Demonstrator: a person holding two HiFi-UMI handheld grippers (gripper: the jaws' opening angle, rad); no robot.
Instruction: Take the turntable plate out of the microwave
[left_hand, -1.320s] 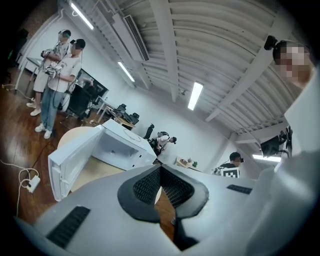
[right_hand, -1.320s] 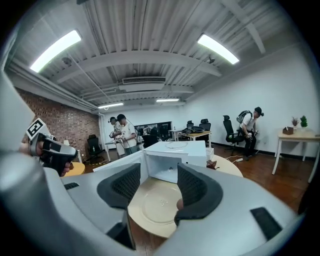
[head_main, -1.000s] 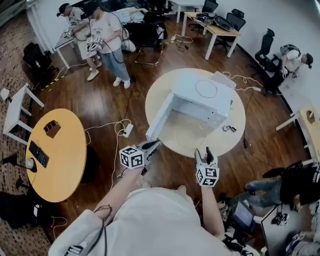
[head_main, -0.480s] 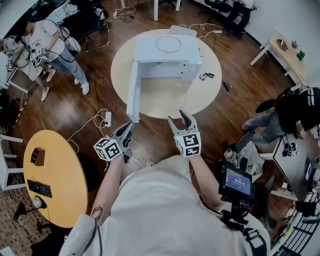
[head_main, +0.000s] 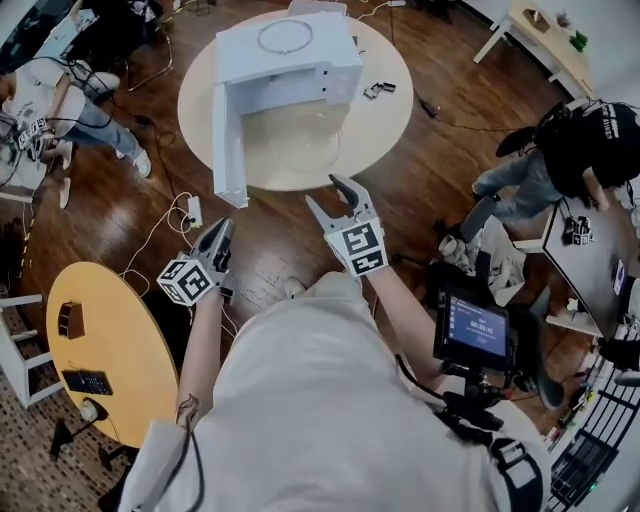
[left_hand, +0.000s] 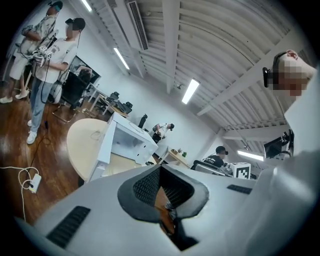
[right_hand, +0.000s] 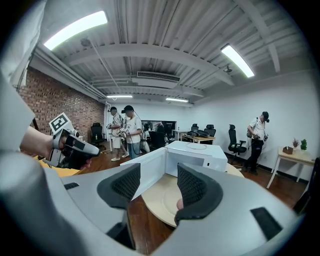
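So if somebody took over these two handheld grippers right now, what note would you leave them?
Left gripper: fingers shut, empty, short of the table.
Right gripper: fingers apart, empty, also short of the table.
Microwave stands on the round table, door open.
A clear plate seems to lie on the table before the open front; a ring rests on the microwave's top.
Done: plate looks out. Left: probably nothing; check inside.

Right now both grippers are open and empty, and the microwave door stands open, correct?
No: the left gripper is shut, as the left gripper view shows. The right gripper is open and empty, and the microwave door stands open.
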